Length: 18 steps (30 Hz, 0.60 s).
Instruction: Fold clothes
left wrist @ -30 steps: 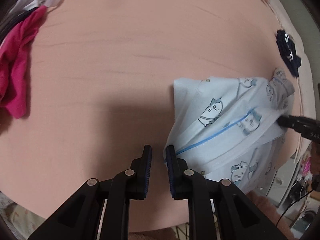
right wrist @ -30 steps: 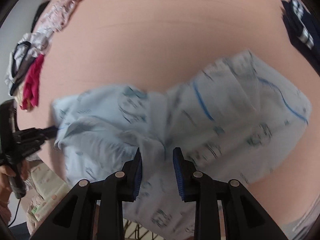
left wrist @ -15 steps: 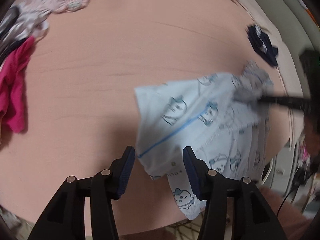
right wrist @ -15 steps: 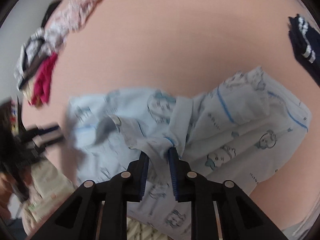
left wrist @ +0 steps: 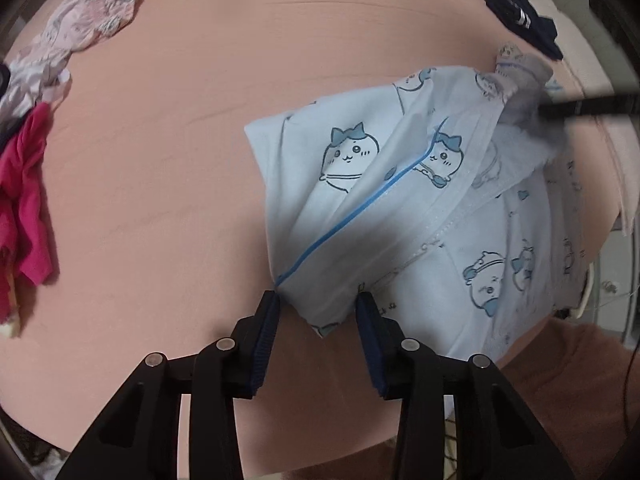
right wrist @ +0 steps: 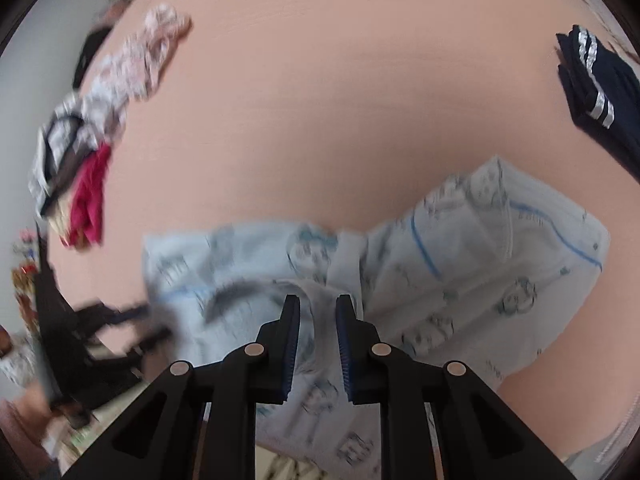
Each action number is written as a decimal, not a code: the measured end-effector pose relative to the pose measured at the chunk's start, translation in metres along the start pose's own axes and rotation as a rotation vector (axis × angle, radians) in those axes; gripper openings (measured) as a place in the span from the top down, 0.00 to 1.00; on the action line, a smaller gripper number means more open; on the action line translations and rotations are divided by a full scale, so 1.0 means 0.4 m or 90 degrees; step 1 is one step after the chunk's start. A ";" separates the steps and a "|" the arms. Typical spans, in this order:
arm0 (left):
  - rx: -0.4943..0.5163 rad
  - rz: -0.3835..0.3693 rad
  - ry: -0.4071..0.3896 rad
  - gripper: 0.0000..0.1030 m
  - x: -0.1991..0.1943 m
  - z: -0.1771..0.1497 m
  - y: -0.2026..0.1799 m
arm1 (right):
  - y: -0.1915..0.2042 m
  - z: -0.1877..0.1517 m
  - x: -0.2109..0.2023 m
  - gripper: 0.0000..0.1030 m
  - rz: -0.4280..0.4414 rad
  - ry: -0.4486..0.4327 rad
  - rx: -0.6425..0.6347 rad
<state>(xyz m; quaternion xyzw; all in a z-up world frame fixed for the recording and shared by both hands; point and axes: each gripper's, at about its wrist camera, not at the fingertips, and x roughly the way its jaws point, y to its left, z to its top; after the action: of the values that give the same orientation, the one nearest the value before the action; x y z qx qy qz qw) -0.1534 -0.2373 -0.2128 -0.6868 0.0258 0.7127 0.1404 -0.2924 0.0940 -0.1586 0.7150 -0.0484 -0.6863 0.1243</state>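
A light blue garment (left wrist: 400, 200) printed with cartoon animals and a blue piping line lies crumpled on the pink sheet (left wrist: 180, 160). My left gripper (left wrist: 316, 304) points down over its near corner. Its jaws are closing, the corner lies between the pads, and a gap still shows on the right side. My right gripper (right wrist: 318, 312) is shut on a raised fold of the same garment (right wrist: 480, 272). In the left wrist view that right gripper (left wrist: 560, 110) comes in from the right edge, pinching bunched cloth. The left gripper (right wrist: 120, 320) shows as a dark blur in the right wrist view.
A magenta garment (left wrist: 24, 200) and a pale floral one (left wrist: 96, 20) lie in a pile at the sheet's left edge. A folded navy garment with white stripes (left wrist: 520, 20) sits at the far right. The sheet's near edge drops off just behind both grippers.
My left gripper went from shut beside the garment to standing open over its corner, after shifting sideways. My right gripper closed onto a fold of the cloth and lifted it slightly.
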 end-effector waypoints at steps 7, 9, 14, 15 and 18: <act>-0.018 -0.002 -0.016 0.94 -0.006 -0.010 0.040 | 0.002 -0.024 0.059 0.83 -0.051 0.026 0.018; -0.074 -0.032 -0.047 0.94 -0.039 -0.004 0.075 | 0.001 -0.021 0.058 0.91 -0.060 0.018 0.028; -0.205 -0.092 -0.125 0.94 -0.127 0.006 0.183 | 0.023 0.043 -0.011 0.95 -0.077 -0.060 0.015; -0.224 -0.106 -0.133 0.94 -0.135 0.016 0.200 | 0.028 0.068 -0.020 0.95 -0.077 -0.074 0.011; -0.294 -0.157 -0.162 0.95 -0.152 0.055 0.277 | 0.046 0.150 -0.032 0.96 -0.073 -0.103 -0.003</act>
<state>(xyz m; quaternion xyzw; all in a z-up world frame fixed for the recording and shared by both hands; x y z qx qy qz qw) -0.1999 -0.3484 -0.1691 -0.6038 -0.2388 0.7574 0.0680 -0.3510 0.0726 -0.1431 0.6587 -0.0154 -0.7477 0.0823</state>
